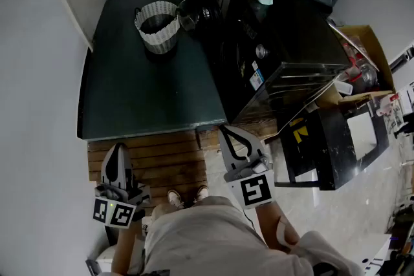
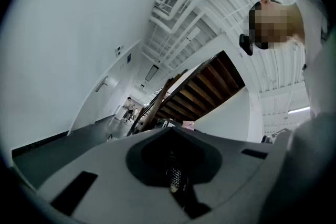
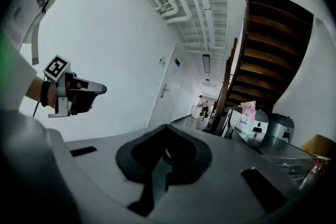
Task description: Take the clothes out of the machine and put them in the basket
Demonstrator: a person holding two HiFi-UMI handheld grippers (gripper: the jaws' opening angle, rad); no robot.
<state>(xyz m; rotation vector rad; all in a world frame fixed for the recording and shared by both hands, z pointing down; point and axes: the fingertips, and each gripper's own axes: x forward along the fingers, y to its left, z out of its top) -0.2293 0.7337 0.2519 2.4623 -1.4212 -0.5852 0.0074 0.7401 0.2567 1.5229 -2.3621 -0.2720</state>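
Dark floor (image 1: 129, 94) carries basket (image 1: 157, 26) beside machine (image 1: 278, 42); left claw (image 1: 118, 148) and right claw (image 1: 225, 133) both closed, empty, so likely risk is jabbing clothes, not grabbing.

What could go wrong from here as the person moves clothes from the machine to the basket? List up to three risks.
1. The wooden boards meet the dark floor at an edge near the person's feet, so a trip is possible.
2. The basket stands off to the machine's side, so clothes might drop on the way.
3. The left hand-held gripper and right hand-held gripper are both shut and must open before any grasp.
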